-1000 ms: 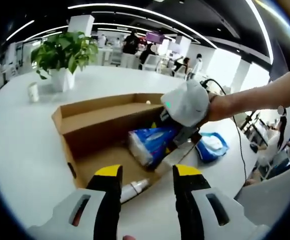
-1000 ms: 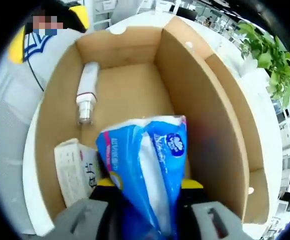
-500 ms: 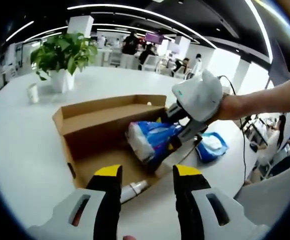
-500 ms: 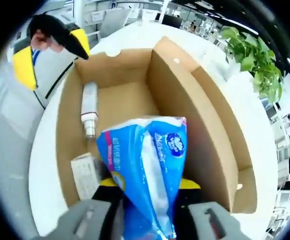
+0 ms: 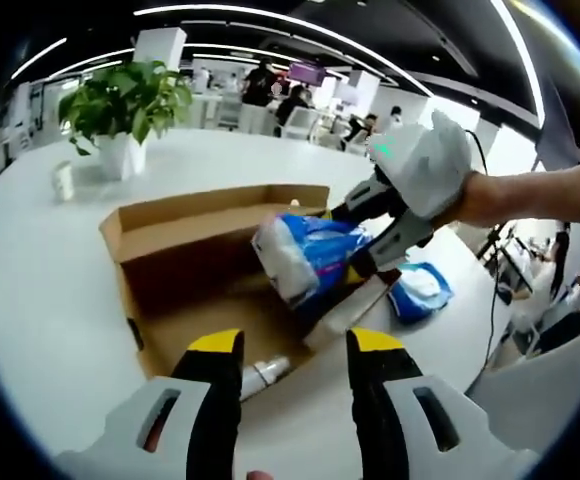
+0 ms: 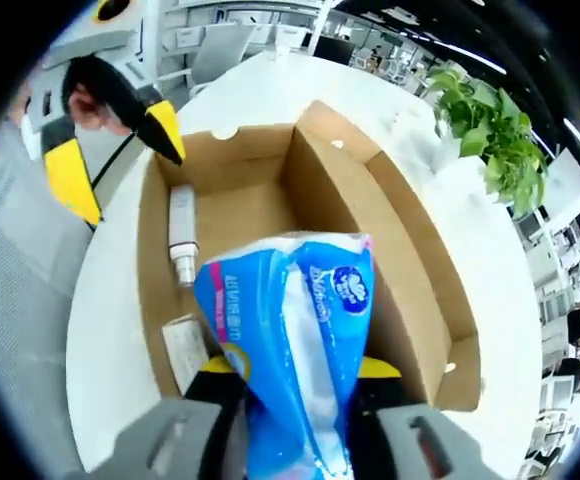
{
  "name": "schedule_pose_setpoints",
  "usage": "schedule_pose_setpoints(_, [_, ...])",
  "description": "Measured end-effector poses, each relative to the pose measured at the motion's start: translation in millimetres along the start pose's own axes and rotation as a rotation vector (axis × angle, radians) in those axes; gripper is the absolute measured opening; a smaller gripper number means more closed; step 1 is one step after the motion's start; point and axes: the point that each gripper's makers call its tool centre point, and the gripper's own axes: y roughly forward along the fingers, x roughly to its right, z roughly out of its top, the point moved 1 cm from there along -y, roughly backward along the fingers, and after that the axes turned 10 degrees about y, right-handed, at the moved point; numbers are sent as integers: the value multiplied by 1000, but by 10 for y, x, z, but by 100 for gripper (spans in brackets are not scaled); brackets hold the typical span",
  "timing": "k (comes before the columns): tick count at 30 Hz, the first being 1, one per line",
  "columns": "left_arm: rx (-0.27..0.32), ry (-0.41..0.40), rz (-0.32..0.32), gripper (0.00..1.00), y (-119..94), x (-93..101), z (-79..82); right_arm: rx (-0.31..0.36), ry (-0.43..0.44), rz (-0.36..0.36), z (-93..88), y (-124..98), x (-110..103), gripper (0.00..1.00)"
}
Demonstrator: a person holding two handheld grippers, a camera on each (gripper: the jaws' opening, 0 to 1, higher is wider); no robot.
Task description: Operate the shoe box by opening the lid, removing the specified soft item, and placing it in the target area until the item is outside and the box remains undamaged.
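Over white table (image 5: 40, 270), right tongs (image 6: 295, 375) pinch blue-white tissue pack (image 6: 290, 330).

shoe box (image 5: 205, 262): brown cardboard, open | tissue pack (image 6: 290, 350): blue, raised above box

The shoe box (image 5: 185, 255) is showing plain brown cardboard, matt and slightly fibrous, with raw cut edges along its flaps. The tissue pack (image 6: 295, 345) is gleaming in thin blue plastic film, glossy and crinkling where the right gripper (image 6: 295, 372) is pinching it. Both grippers, the left gripper (image 5: 295, 350) included, are looking like smooth moulded plastic: grey bodies, black jaws, yellow tips. A white tube (image 6: 182, 232) in the box is shining like smooth plastic. The table (image 5: 40, 260) is appearing white, smooth and faintly glossy
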Motion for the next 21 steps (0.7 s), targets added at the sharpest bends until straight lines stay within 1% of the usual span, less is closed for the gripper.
schedule_pose_setpoints(7, [-5, 13, -3, 42, 3, 36, 1, 12, -11, -16, 68, -126, 21, 33])
schedule_pose_setpoints(9, [-4, 19, -5, 42, -10, 80, 15, 13, -17, -23, 82, -165, 25, 33])
schedule_pose_setpoints(13, [-3, 27, -10, 42, 20, 60, 20, 18, -27, -37, 99, -251, 56, 33])
schedule_pose_setpoints(17, [-5, 39, -16, 42, 22, 110, 26, 23, -21, -52, 75, -363, 109, 33])
schedule_pose_setpoints(21, [-11, 53, -23, 42, 20, 156, 20, 19, -19, -74, -10, -468, 157, 33])
